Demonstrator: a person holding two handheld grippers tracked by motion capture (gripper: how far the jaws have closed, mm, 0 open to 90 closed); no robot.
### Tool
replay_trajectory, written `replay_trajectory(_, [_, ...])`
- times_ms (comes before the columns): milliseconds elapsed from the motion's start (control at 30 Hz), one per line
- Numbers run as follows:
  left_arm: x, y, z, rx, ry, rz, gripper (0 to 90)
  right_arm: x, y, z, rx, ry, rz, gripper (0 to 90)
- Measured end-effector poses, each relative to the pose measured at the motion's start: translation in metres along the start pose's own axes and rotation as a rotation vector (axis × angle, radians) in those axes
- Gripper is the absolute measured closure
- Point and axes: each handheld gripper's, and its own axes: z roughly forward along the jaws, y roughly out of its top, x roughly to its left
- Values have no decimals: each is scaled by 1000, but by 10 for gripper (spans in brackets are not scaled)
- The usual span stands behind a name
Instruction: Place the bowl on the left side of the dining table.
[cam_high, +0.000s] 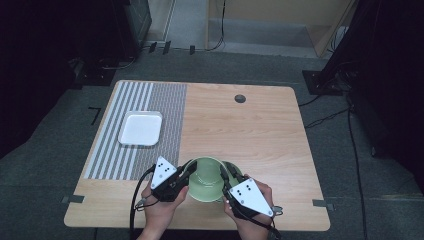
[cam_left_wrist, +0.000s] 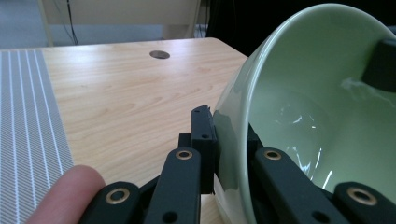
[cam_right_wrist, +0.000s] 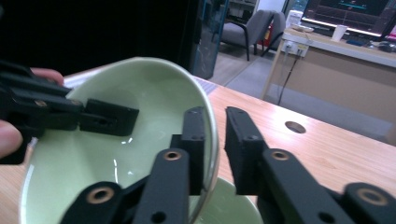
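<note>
Both grippers hold a pale green bowl (cam_high: 206, 181) near the table's front edge. My left gripper (cam_high: 190, 168) is shut on its left rim, one jaw inside and one outside (cam_left_wrist: 229, 135); the bowl (cam_left_wrist: 303, 121) tilts in that view. My right gripper (cam_high: 223, 173) pinches the opposite rim (cam_right_wrist: 215, 121), one jaw inside the bowl (cam_right_wrist: 140, 154) and one outside. A second green bowl (cam_right_wrist: 229, 205) sits just beneath the held one, peeking out at its right side (cam_high: 235, 172).
A white square tray (cam_high: 140, 128) lies on a grey striped mat (cam_high: 170, 110) covering the table's left part. A round cable hole (cam_high: 240, 98) is at the far edge of the wooden table (cam_high: 260, 135). Cables trail on the floor around.
</note>
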Motion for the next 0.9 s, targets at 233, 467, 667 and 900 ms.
replay_trajectory(233, [14,7,-11,-52,12,-31,842,-9,11,-5,-2,106,111,619])
replay_trajectory(467, [34,14,-22,-85,48,-66,841,-18,18,-9,-1,119,160,473])
replay_trajectory(667, [52,16,-30,-106,63,-83,841,-28,18,-8,3,160,191,384])
replay_trajectory(900, [66,15,-39,-143,85,-76,840,-39,13,0,64,165,228,307])
